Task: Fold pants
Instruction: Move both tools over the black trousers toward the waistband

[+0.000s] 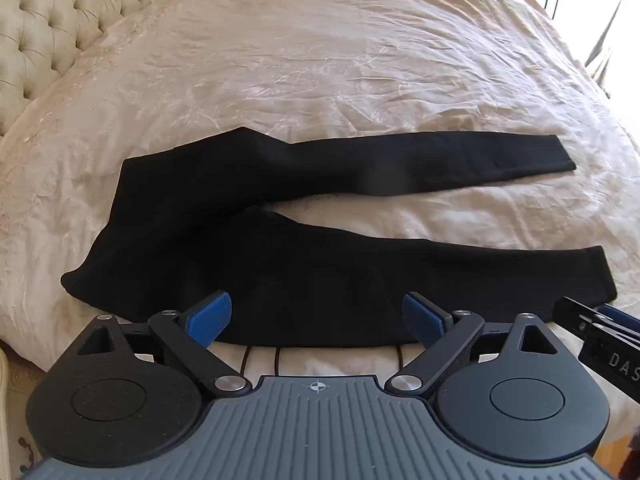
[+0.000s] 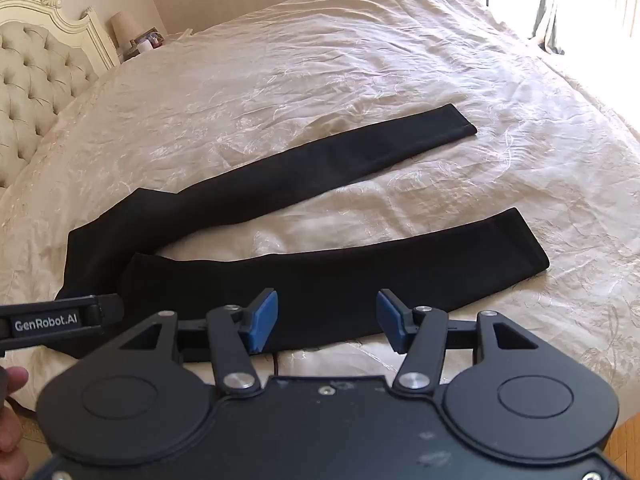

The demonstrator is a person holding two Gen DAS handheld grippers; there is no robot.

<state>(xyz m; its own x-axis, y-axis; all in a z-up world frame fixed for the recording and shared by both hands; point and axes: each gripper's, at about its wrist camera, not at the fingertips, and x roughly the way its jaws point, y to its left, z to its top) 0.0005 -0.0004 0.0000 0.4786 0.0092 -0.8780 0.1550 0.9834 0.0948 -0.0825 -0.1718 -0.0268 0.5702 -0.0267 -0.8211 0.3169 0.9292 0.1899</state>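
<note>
Both jaws stand apart, empty, at the near edge of the black pants (image 1: 248, 256) on the bed (image 1: 320, 60). Legs run rightward from the waist; right gripper (image 2: 326, 318) sits nearer the cuffs, left gripper (image 1: 318, 316) nearer the waist.
</note>
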